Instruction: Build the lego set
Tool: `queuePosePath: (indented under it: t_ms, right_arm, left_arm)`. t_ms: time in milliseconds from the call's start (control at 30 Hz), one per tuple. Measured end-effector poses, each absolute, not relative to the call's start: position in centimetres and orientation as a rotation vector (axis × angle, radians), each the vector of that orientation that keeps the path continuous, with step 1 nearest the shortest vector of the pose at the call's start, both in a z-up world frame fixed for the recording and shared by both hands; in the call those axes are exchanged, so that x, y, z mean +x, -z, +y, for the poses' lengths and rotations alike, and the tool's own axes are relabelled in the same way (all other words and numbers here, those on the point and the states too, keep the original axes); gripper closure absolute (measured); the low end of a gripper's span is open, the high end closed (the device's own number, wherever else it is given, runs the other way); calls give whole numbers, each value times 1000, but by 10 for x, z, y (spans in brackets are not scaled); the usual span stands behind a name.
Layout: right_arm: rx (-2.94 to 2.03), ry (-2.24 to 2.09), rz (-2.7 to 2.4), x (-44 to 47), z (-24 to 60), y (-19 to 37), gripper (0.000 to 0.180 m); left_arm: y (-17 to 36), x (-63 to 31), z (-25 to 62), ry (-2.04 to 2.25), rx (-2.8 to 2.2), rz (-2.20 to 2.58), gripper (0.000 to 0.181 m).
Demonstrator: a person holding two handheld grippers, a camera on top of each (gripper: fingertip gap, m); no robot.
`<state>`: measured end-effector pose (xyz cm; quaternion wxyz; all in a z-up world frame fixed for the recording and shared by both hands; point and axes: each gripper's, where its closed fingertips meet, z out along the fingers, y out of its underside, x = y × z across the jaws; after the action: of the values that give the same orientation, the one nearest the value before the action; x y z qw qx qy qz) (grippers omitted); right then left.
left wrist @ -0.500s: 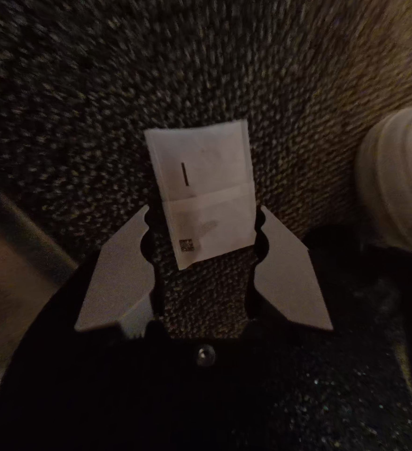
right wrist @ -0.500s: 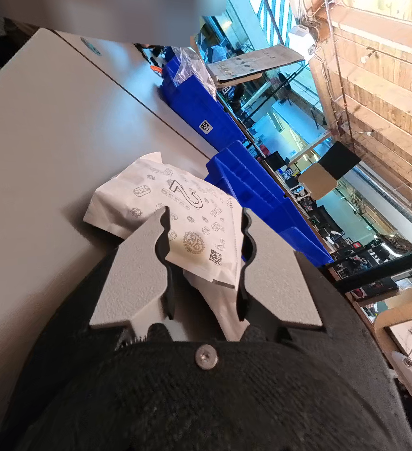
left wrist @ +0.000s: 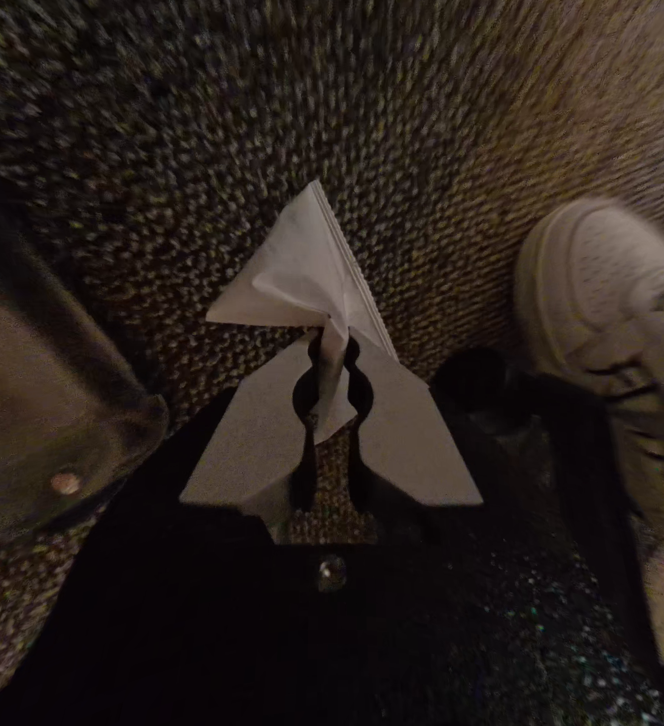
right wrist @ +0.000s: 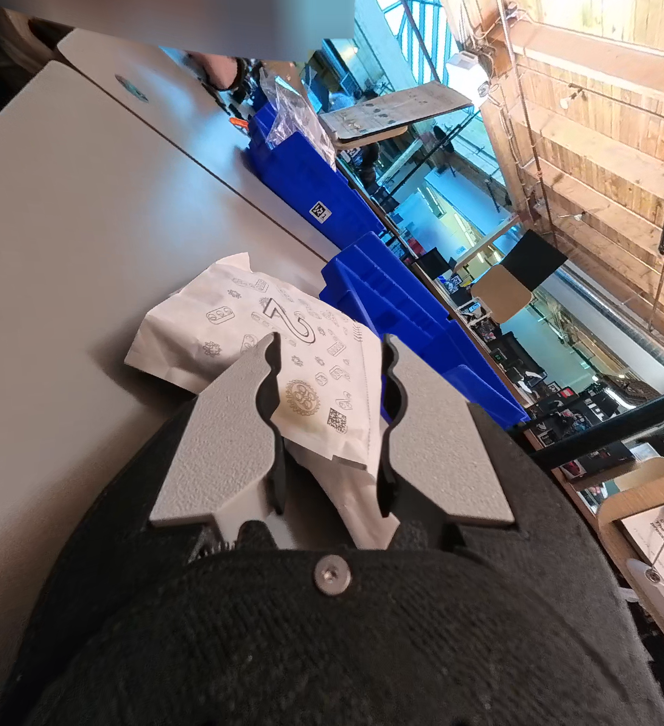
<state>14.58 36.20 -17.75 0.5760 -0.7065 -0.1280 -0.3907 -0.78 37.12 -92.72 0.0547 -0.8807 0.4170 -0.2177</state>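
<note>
Your left gripper (left wrist: pixel 330 341) is clamped on a crumpled scrap of white paper (left wrist: pixel 302 275), low over the dark carpet (left wrist: pixel 243 118) beside a pale shoe (left wrist: pixel 597 298). The pinch is thin and twisted, so the scrap could slip out or tear. Your right gripper (right wrist: pixel 328 341) stands spread, its fingers either side of the printed white lego bag (right wrist: pixel 243 326) on the grey counter (right wrist: pixel 86 216), with blue bins (right wrist: pixel 401 314) just behind. Closing off-centre may only crease the bag or nudge it toward the bins.
</note>
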Motion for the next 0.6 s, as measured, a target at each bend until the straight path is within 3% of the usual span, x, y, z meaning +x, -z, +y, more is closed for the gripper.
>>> queuePosePath:
  t_ms: [33,300,600]
  right_arm:
    - [-1650,921,-293,147,362,177,128]
    - [-1524,881,-198,150,348,155,120]
    - [-1629,881,-83,195,278,142,117]
  left_arm:
    - [907,-9,379,716,-2654,1235,174]
    - [639,-42,476,909,-2210,1212,173]
    - [393,-104,525,656,-1853,1169,174]
